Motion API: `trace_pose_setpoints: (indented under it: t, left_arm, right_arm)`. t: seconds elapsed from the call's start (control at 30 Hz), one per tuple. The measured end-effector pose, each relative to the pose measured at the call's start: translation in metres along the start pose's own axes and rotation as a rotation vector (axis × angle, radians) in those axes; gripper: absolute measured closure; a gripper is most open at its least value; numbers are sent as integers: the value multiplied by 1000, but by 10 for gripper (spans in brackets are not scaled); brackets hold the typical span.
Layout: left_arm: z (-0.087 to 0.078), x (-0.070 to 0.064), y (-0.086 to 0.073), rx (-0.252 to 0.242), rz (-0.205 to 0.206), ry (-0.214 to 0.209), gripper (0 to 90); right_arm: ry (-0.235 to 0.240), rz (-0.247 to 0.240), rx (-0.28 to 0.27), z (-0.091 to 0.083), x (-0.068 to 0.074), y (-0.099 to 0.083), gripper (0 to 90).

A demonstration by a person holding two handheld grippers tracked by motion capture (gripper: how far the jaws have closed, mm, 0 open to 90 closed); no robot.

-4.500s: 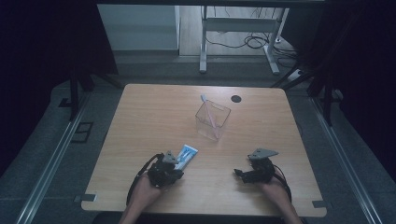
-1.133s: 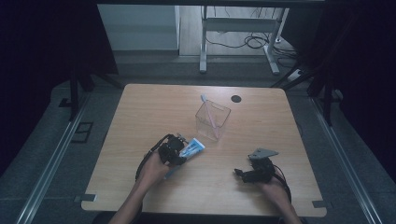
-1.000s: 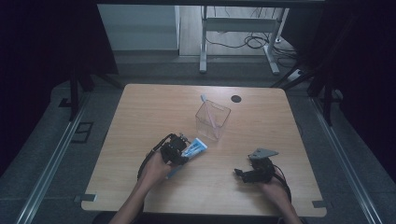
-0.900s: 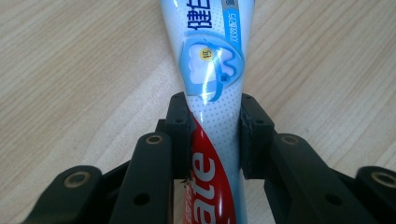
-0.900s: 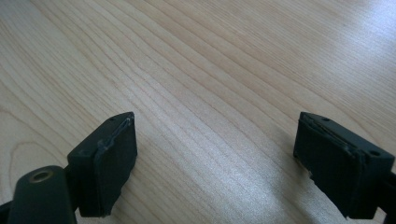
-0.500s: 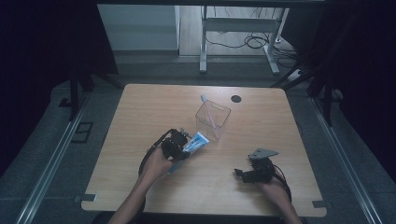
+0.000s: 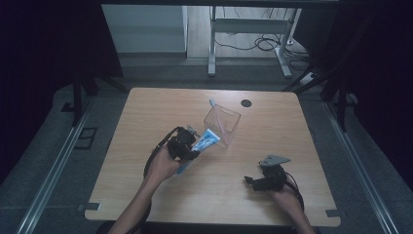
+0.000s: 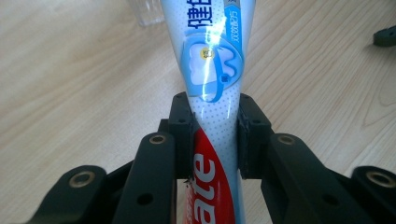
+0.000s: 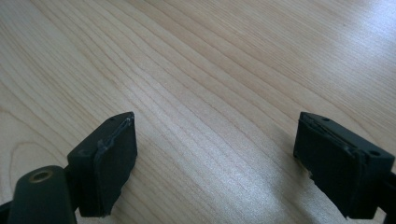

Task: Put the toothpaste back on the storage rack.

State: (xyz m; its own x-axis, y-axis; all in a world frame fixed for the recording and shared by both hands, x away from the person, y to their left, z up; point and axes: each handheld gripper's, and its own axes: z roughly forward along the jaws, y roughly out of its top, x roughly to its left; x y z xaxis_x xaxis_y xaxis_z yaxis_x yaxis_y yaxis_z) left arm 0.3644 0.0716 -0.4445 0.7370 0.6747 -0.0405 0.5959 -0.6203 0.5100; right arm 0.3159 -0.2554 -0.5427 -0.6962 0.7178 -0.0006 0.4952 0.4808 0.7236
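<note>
Half the work appears done: the toothpaste tube (image 8: pixel 212 93) is clamped in the left gripper (image 8: pixel 212 135) and held just beside the clear box (image 7: pixel 222 125), not yet dropped in, while the right gripper (image 9: pixel 215 158) is kept spread wide over the table (image 7: pixel 272 122).

The left tool (image 7: pixel 187 145), clamped on the blue, white and red toothpaste tube (image 7: pixel 204 141), has moved away from the near edge of the light wooden surface (image 7: pixel 146 117) toward its middle. The person's left forearm now stretches farther over the surface. The tube's far end, well apart from the clear plastic square container (image 7: pixel 222 125) 4.5 seconds ago, now lies just beside its near wall.
</note>
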Motion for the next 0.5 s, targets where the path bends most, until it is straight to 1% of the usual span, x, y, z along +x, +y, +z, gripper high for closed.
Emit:
trace_pose_setpoints:
  t: [0.07,0.17,0.33,0.5]
  left_arm:
    - [-5,1,4,-7,11,6,718]
    - [-10,0,10,-18,7,10,719]
    - [-17,0,20,-34,16,19,719]
    - [-23,0,31,-42,34,28,719]
  right_arm:
    - [-1,-2,-1,0,0,0,131]
    - [0,-1,0,0,0,0,131]
    - [0,-2,1,0,0,0,131]
    - [0,-2,1,0,0,0,131]
